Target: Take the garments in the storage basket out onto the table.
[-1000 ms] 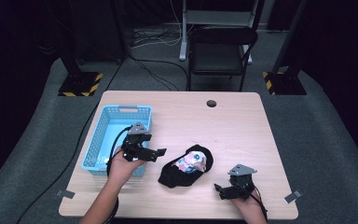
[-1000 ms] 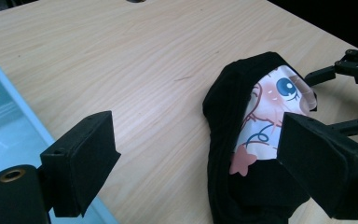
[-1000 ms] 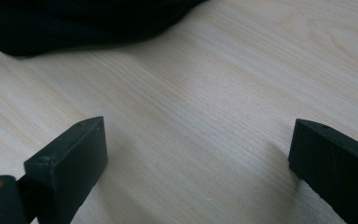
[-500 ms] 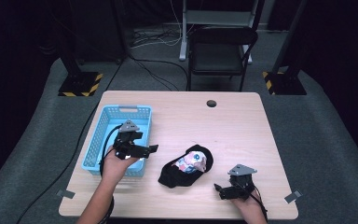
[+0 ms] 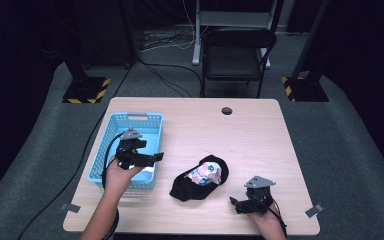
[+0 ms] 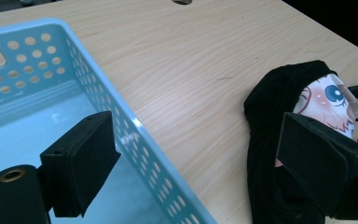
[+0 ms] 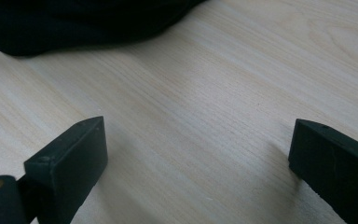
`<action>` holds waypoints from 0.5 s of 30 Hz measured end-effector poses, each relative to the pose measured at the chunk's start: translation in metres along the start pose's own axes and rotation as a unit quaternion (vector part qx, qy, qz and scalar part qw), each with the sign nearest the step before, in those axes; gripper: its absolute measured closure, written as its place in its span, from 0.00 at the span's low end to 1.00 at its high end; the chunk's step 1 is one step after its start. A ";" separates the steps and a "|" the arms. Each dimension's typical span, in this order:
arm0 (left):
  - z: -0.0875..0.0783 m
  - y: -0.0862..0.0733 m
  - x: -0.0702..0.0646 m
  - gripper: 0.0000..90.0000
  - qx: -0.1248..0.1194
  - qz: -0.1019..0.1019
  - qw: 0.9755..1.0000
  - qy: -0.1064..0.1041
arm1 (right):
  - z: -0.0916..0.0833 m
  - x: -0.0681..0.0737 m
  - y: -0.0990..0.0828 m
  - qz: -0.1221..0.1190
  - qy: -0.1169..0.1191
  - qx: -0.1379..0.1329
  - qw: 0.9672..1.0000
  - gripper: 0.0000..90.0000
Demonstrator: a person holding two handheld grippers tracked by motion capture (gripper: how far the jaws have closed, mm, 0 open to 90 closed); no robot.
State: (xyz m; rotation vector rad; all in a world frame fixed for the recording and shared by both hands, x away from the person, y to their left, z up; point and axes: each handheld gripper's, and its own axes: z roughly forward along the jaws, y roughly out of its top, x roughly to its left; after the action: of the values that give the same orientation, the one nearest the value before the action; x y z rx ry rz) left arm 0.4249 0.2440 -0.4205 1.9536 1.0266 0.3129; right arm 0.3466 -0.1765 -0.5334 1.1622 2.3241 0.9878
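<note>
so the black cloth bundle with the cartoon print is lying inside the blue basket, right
No. The black cloth bundle lies on the bare table, to the right of the blue basket, not inside it. The high view shows this.

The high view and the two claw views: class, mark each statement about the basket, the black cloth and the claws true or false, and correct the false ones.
1. The blue basket sits on the left part of the table. True.
2. The left claw is shut on the black cloth. False: it is open, held over the basket's right rim, holding nothing.
3. The black cloth has a pale printed patch with a cartoon eye. True.
4. The right claw is open, low over bare wood. True.
5. The black cloth lies inside the basket. False: it lies on the table, right of the basket.
</note>
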 end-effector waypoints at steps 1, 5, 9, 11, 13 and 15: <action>0.000 -0.001 0.002 0.12 0.001 -0.002 1.000 0.003 | 0.000 0.000 0.000 0.000 0.000 0.000 1.000 0.04; 0.000 -0.004 0.009 0.12 0.003 -0.008 1.000 0.018 | 0.000 0.000 0.000 0.000 0.000 0.000 1.000 0.04; 0.000 -0.008 0.016 0.12 0.011 -0.010 0.999 0.044 | 0.000 0.000 0.000 0.000 0.000 0.000 1.000 0.04; 0.001 -0.010 0.019 0.12 0.017 -0.011 0.998 0.052 | 0.000 0.000 0.000 0.000 0.000 0.000 1.000 0.04; 0.002 -0.012 0.023 0.12 0.021 -0.015 0.998 0.058 | 0.000 0.000 0.000 0.000 0.000 0.000 1.000 0.04; 0.003 -0.014 0.025 0.12 0.027 -0.014 0.997 0.064 | 0.000 0.000 0.000 0.000 0.000 0.000 1.000 0.04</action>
State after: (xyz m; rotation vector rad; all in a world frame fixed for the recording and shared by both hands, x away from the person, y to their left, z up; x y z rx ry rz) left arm 0.4348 0.2655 -0.4374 1.9866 1.1553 0.4030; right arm 0.3466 -0.1765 -0.5334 1.1614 2.3243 0.9876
